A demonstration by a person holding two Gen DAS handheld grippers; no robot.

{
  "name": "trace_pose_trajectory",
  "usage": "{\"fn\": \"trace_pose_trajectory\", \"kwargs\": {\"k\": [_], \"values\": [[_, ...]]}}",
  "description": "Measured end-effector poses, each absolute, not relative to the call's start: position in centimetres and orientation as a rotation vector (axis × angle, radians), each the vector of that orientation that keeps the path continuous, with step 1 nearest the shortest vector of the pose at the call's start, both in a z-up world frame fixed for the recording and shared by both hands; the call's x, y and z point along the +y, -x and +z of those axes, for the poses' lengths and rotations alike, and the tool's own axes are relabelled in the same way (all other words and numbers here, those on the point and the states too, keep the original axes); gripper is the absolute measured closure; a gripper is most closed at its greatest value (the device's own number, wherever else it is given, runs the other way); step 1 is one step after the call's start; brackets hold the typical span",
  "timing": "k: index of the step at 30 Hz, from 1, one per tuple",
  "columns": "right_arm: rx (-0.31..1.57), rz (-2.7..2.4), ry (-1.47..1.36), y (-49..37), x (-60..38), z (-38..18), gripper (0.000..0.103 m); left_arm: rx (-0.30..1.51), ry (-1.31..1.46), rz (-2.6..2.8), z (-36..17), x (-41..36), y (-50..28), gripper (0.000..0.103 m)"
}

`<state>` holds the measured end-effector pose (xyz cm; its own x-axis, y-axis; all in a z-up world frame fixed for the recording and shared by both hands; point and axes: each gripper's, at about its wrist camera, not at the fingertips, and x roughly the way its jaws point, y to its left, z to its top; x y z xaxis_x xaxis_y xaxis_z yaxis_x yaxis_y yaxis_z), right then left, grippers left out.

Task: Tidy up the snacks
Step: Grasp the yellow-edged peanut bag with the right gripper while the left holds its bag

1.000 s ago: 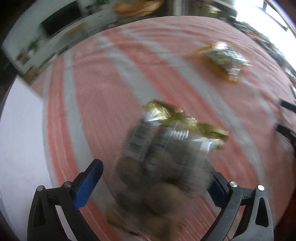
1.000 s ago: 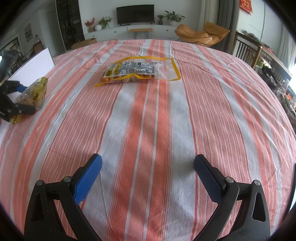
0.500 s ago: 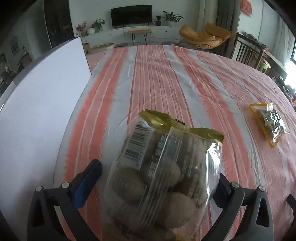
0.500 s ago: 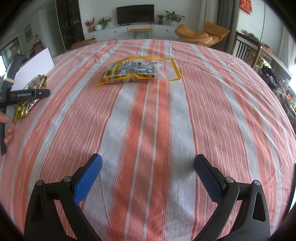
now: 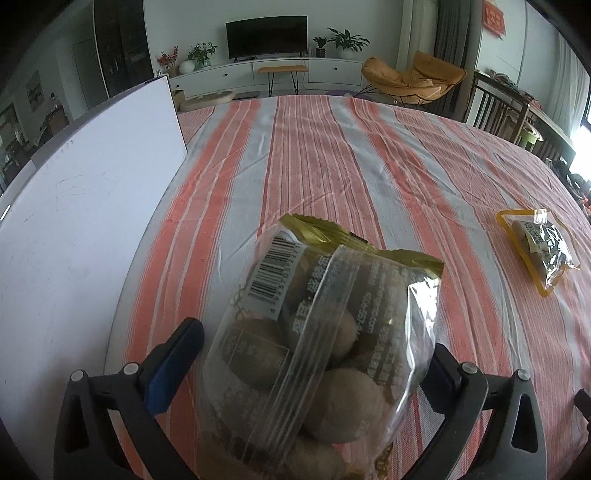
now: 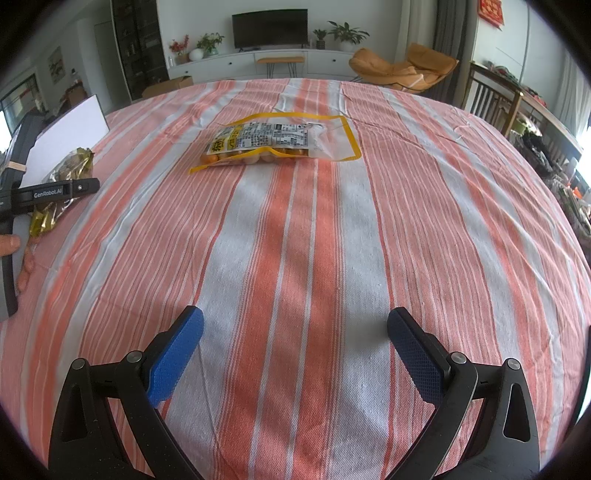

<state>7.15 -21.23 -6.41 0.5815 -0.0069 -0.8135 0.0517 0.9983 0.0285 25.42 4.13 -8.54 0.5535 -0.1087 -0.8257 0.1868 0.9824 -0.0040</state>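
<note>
Clear gold-topped bag of brown balls (image 5: 317, 354) (lifted); yellow-edged snack pouch (image 6: 277, 142) flat on cloth.

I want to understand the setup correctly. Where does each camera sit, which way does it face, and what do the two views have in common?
Left wrist: sits on the left gripper, facing along its fingers across the striped tablecloth; a clear snack bag fills the space between them.
Right wrist: sits on the right gripper, open and empty, facing across the cloth; the person's left hand shows at the edge.
Shared: the yellow-edged snack bag, the white board, the television.
</note>
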Motion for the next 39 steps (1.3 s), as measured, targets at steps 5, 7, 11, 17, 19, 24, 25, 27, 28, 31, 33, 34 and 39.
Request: {"fn": "trace_pose_trajectory", "kwargs": {"k": [5,7,11,17,19,24,25,27,28,31,33,34,39], "values": [[0.950,-0.034,-0.051,-7.2,-21.2,-6.4,0.002,0.968,-0.088,-0.175,-8.6,4.2,-25.4,0.000],[0.950,-0.034,-0.051,-7.2,-21.2,-6.4,0.002,0.968,-0.088,-0.174,-8.5,4.1,-25.4,0.000],[0.950,-0.035,-0.050,-7.2,-21.2,-6.4,0.002,0.968,-0.088,-0.175,-8.6,4.1,-25.4,0.000],[0.951,-0.034,-0.051,-7.2,-21.3,-6.4,0.002,0.968,-0.088,-0.174,-8.6,4.2,-25.4,0.000],[0.949,-0.031,-0.057,-7.1,-21.3,-6.4,0.002,0.968,-0.088,-0.175,-8.6,4.2,-25.4,0.000],[0.903,0.052,-0.436,-8.1,-25.7,-5.1,0.003,0.967,-0.087,-0.175,-8.6,4.2,-25.3,0.000],[0.904,0.065,-0.490,-9.2,-26.6,-4.6,0.003,0.967,-0.087,-0.175,-8.6,4.2,-25.3,0.000],[0.882,0.074,-0.504,-12.7,-28.2,-2.4,0.003,0.967,-0.087,-0.175,-8.6,4.2,-25.3,0.000],[0.848,0.083,-0.464,-14.6,-28.4,-0.9,0.003,0.967,-0.087,-0.176,-8.6,4.2,-25.3,0.000],[0.893,0.148,-0.272,-22.3,-28.0,2.0,0.003,0.967,-0.087,-0.175,-8.6,4.3,-25.3,0.000],[1.039,0.170,-0.232,-28.2,-27.4,1.6,0.003,0.967,-0.087,-0.175,-8.6,4.2,-25.3,0.000],[1.068,0.159,-0.220,-29.9,-27.2,1.2,0.003,0.967,-0.087,-0.175,-8.6,4.3,-25.3,0.000],[1.068,0.129,-0.172,-35.0,-24.5,-1.8,0.004,0.966,-0.081,-0.179,-8.5,4.2,-25.5,0.000]]}}
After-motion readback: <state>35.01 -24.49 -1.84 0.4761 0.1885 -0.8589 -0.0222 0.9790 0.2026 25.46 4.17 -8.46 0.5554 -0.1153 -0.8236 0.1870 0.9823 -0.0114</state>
